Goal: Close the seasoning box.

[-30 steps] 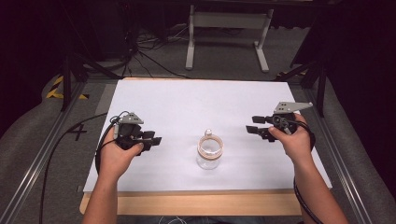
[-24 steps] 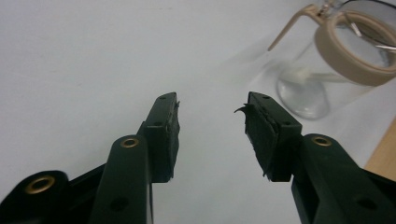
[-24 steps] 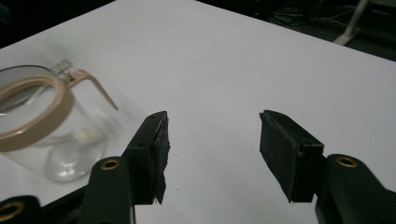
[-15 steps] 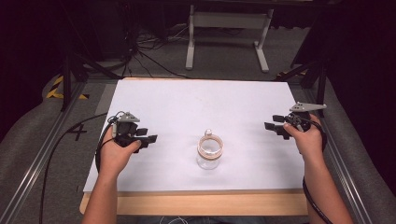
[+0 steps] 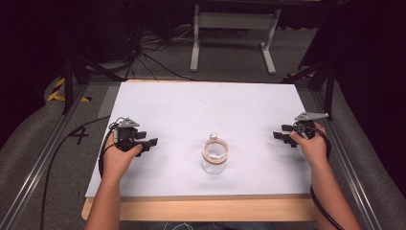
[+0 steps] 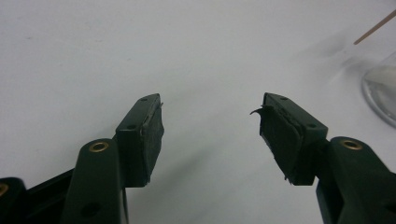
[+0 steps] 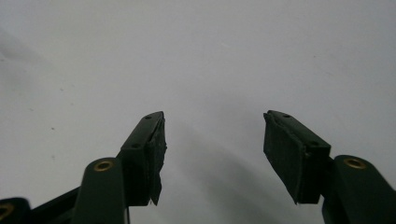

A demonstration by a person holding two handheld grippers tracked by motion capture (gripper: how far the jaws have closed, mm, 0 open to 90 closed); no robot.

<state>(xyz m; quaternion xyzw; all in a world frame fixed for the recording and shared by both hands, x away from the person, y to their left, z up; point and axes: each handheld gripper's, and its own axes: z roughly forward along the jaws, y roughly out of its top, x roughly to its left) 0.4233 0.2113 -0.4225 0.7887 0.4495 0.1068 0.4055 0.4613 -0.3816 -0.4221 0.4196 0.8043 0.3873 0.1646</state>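
Now I see left gripper (image 5: pixel 147 142) released near table's (image 5: pixel 201 108) left edge | right gripper (image 5: pixel 282 132) released by right edge | glass jar (image 5: pixel 215 156) between, toward front edge.

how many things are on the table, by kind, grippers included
clear glass jar: 1
small white ball on the jar's rim: 1
grippers: 2, left gripper and right gripper, both open
total: 4

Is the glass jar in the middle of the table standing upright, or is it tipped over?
Upright: in the high view the glass jar shows its round mouth facing up, base on the white table.
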